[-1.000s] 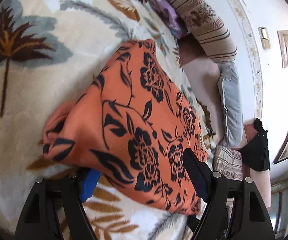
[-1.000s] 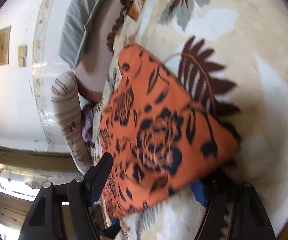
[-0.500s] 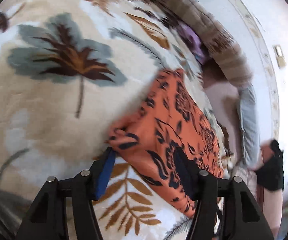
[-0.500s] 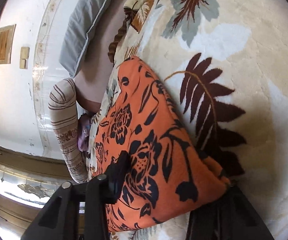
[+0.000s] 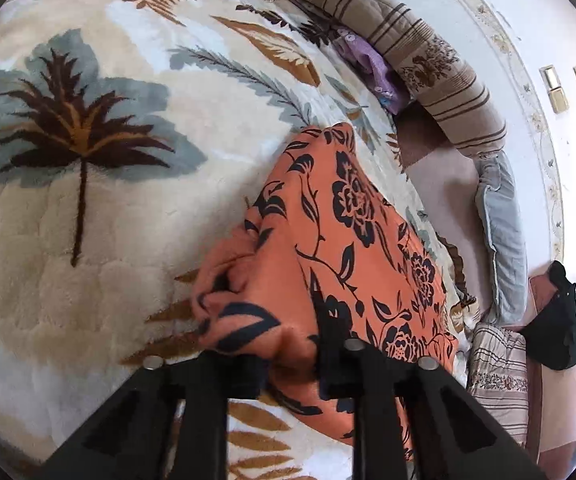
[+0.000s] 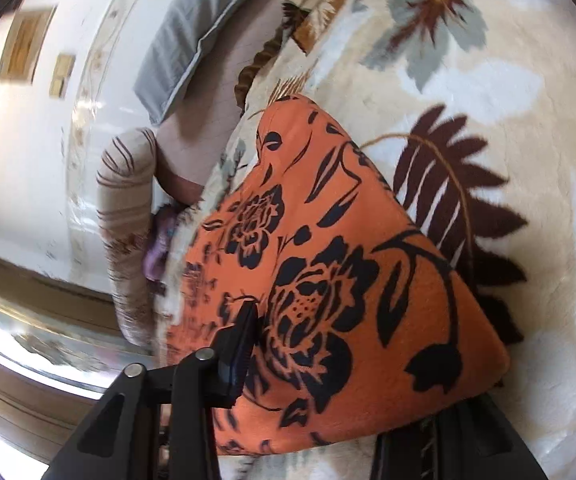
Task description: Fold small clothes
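Observation:
An orange cloth with black flowers (image 5: 351, 248) lies folded on a cream leaf-patterned blanket (image 5: 88, 208). My left gripper (image 5: 288, 364) is shut on the cloth's bunched near corner. In the right wrist view the same cloth (image 6: 327, 280) fills the middle. My right gripper (image 6: 351, 392) straddles its near edge, the left finger (image 6: 240, 344) lying on top of the cloth and the right finger mostly hidden beneath it. The jaws stand wide apart there.
A striped brown bolster (image 5: 427, 64), a purple garment (image 5: 371, 68), a grey pillow (image 5: 503, 232) and a black garment (image 5: 559, 320) lie along the white wall. The wall and a window (image 6: 28, 340) show left in the right wrist view.
My left gripper has closed on the cloth's near corner and bunched it. My right gripper has swung slightly; the cloth sits lower between its fingers.

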Tool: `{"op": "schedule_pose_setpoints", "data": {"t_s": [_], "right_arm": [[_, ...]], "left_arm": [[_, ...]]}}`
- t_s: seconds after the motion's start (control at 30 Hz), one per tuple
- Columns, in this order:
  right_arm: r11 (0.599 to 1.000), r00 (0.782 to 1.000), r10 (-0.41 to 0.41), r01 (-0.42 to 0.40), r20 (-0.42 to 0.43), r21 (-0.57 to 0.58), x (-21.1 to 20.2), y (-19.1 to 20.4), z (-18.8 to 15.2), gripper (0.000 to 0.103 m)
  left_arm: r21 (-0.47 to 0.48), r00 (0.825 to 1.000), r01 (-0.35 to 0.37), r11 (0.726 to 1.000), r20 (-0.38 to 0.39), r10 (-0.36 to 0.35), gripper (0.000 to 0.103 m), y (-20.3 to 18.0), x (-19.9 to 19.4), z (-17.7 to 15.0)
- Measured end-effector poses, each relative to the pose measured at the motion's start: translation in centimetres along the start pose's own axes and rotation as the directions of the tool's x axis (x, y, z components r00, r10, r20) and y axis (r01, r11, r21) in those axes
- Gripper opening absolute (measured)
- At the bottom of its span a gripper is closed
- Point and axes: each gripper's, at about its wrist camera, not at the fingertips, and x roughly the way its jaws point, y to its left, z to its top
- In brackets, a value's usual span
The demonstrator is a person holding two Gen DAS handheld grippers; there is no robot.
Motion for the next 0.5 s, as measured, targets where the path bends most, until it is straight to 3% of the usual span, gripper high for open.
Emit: {"op": "schedule_pose_setpoints", "data": {"t_s": [0.2, 0.33, 0.43, 0.5], "right_arm": [[0.997, 0.995, 0.020, -0.013, 0.101, -0.071, -3.9, 1.8, -0.3, 0.020], [0.998, 0.997, 0.024, -0.020, 0.073, -0.057, -6.7, 1.3, -1.4, 0.019], [1.000, 1.000, -0.002, 0.002, 0.003, -0.024, -6.9, 0.0, -2.5, 0.020], [0.999, 0.999, -0.025, 0.027, -0.044, 0.025, -6.2, -1.3, -2.7, 0.023]], "left_arm": [[0.123, 0.999, 0.037, 0.992, 0.032, -0.042, 0.014, -2.4, -3.6, -1.0], [0.137, 0.999, 0.030, 0.990, 0.010, -0.031, 0.014, -1.8, -6.0, -2.4], [0.180, 0.996, -0.076, 0.981, -0.024, 0.081, 0.016, -0.4, -6.1, -4.0], [0.161, 0.988, -0.138, 0.977, -0.042, 0.146, 0.022, 0.7, -5.9, -4.3]]}}
